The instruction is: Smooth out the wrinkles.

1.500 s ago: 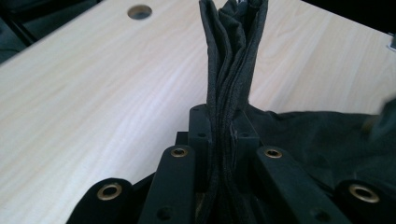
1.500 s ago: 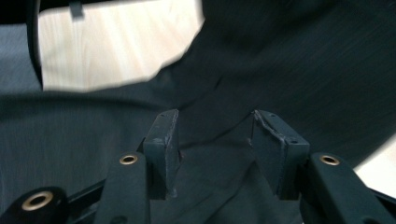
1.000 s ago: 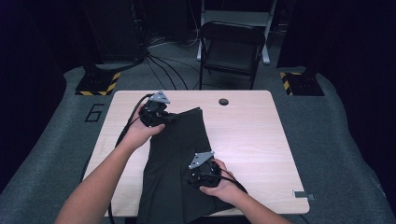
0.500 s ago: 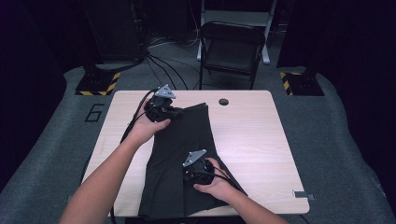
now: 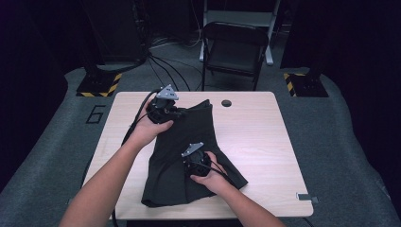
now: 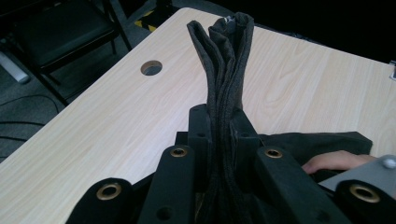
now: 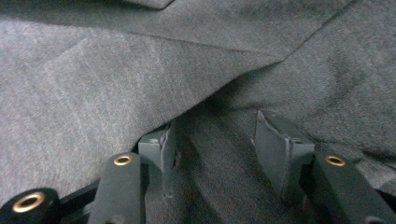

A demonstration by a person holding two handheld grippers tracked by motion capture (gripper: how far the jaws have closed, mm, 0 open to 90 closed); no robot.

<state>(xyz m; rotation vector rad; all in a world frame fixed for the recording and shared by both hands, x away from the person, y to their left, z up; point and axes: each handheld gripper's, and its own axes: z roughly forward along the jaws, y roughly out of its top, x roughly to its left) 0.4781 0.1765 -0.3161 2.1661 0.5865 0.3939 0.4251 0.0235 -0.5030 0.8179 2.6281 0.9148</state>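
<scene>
The pale wooden table point(image 5: 265, 142) carries a dark garment point(image 5: 189, 161) spread down its middle, from the far edge near the round cable hole point(image 5: 226, 102) toward the person's side, where its hem almost reaches the near edge; it looks like folded shorts or a skirt, laid flat so it can be folded further. At the far end, the left gripper point(image 5: 166, 109) has its jaws clamped on a bunched stack of the fabric's edge, and in the left gripper view that pinched band of cloth point(image 6: 226, 70) stands up between them; I judge this grip is there to anchor or lift that end while the other hand works. Nearer the person, the right gripper point(image 5: 195, 160) is pressed down onto the middle of the cloth, its jaws apart, having just been opening a little. In the right gripper view a soft ridge of grey fabric point(image 7: 219, 154) lies between the two pads, not yet squeezed. It seems set to gather a fold there, so that both ends can be moved together.
</scene>
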